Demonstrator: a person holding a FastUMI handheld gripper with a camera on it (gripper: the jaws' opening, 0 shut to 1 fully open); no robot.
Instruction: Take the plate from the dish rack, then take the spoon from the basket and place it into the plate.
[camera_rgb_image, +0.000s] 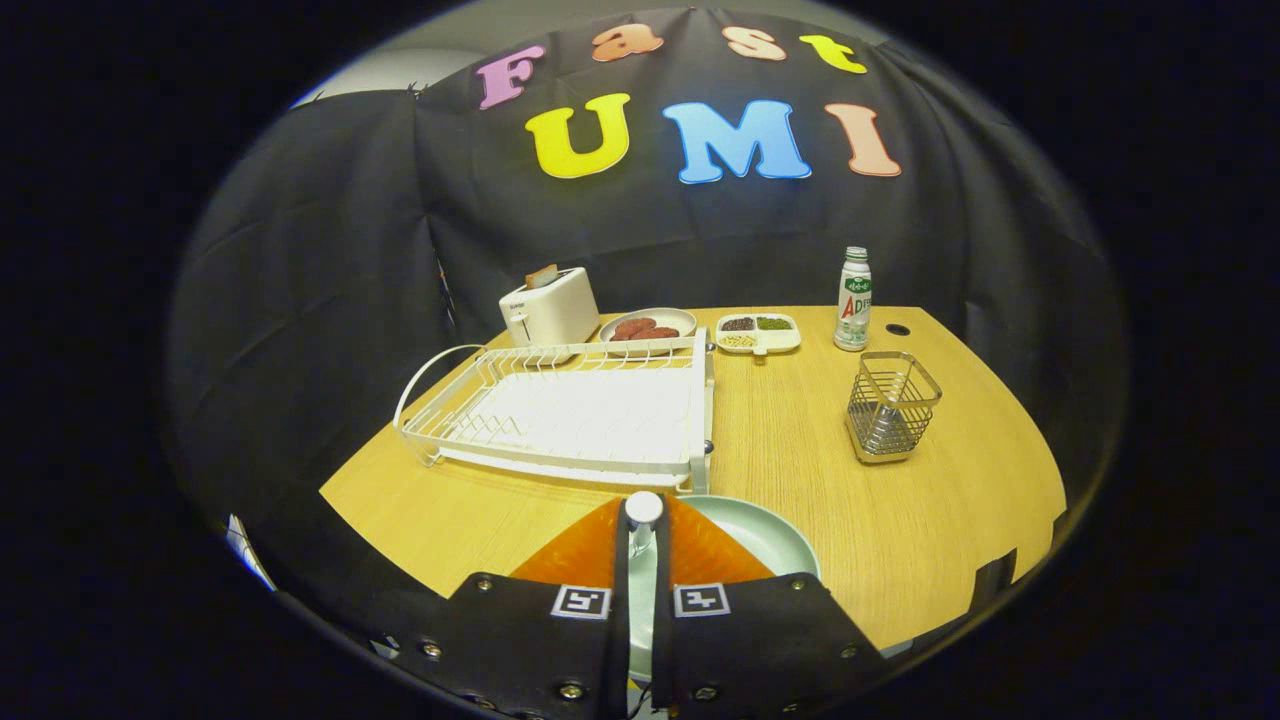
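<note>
The pale green plate (760, 535) lies flat on the wooden table (930, 540), just in front of the white dish rack (570, 415). The gripper (641, 545) is clamped on a metal spoon (642, 512), whose rounded end stands up between the orange fingers (585, 555) over the plate's near edge. The wire basket (892, 405) stands well apart to the right, with a bottle (853, 300) beyond it.

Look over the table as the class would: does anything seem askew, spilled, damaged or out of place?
Nothing stands out. The dish rack sits flat, the bottle and the wire basket stand upright, and nothing is spilled on the table. The gripper is shut on the spoon, held over the green plate just ahead of the rack.
</note>
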